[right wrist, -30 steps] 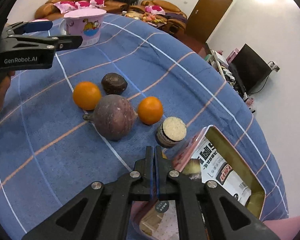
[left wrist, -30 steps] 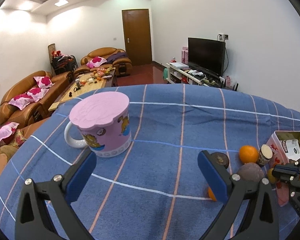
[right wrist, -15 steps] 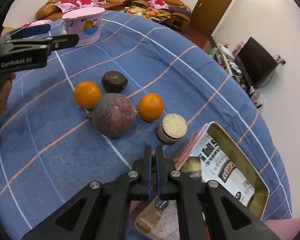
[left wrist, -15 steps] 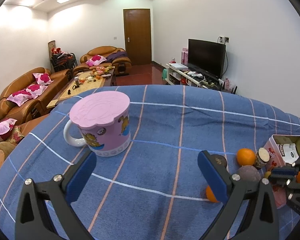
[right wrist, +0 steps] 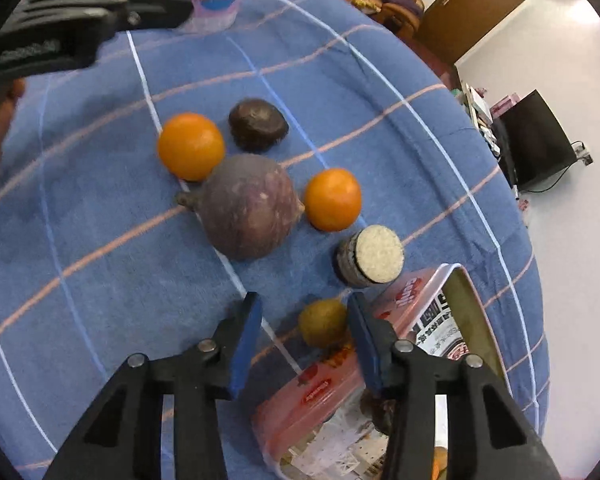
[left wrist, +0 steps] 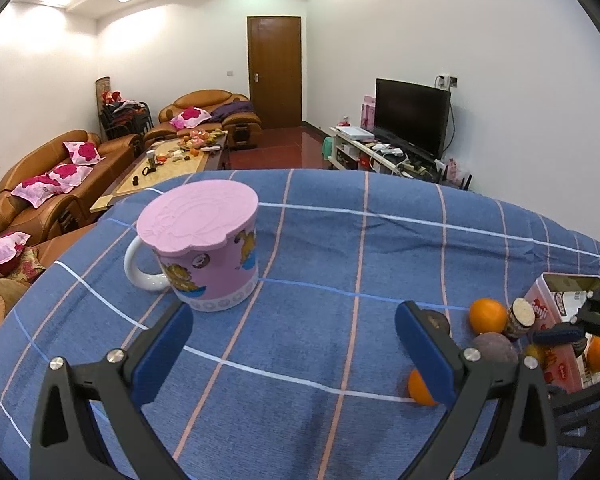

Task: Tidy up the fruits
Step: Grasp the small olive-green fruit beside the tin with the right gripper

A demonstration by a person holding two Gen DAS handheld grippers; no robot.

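Now the right gripper (right wrist: 302,334) had just been opening, jaws apart and empty, above a small yellow-green fruit (right wrist: 323,322) touching the pink rectangular tin (right wrist: 324,390). Judged: next pick. Beyond the tin: cork-topped jar (right wrist: 370,256), two oranges (right wrist: 332,199), large purple fruit (right wrist: 246,206). Left gripper (left wrist: 294,354) open, nothing between, near the pink lidded mug (left wrist: 204,248)
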